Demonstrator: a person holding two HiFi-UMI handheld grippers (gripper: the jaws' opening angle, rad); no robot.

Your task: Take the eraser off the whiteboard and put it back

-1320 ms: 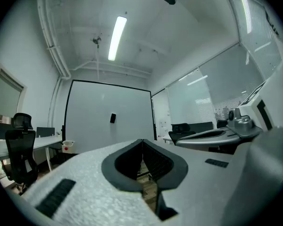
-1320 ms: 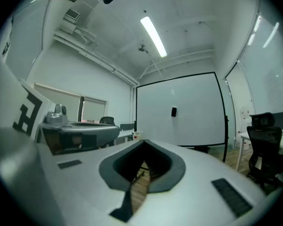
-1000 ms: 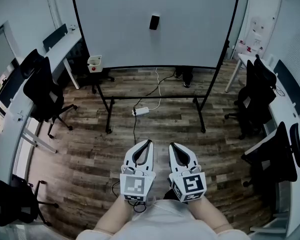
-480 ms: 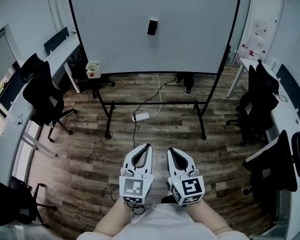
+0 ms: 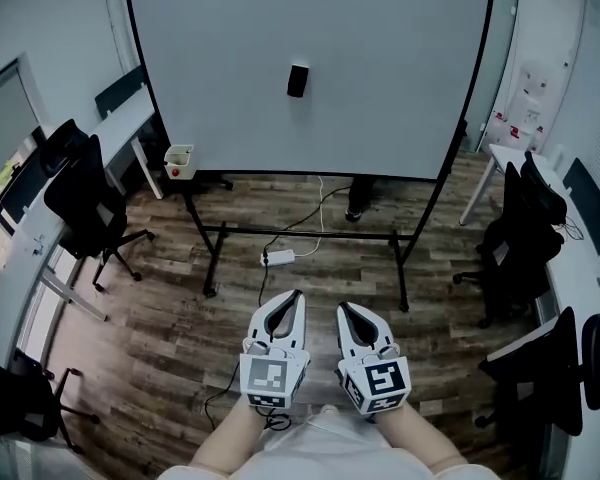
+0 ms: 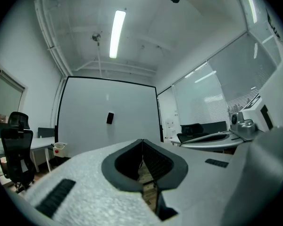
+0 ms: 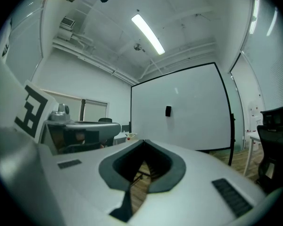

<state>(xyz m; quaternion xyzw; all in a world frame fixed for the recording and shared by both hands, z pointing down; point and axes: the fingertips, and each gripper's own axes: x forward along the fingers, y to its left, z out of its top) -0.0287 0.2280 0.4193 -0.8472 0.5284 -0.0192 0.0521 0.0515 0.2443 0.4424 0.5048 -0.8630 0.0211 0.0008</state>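
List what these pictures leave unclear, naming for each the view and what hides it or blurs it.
- Eraser: too small in every view to show how it clings to the whiteboard.
- Dark shape on the floor under the whiteboard, head view: the whiteboard hides the rest of it, so it cannot be named.
- Tub, head view: too small to show what is in it.
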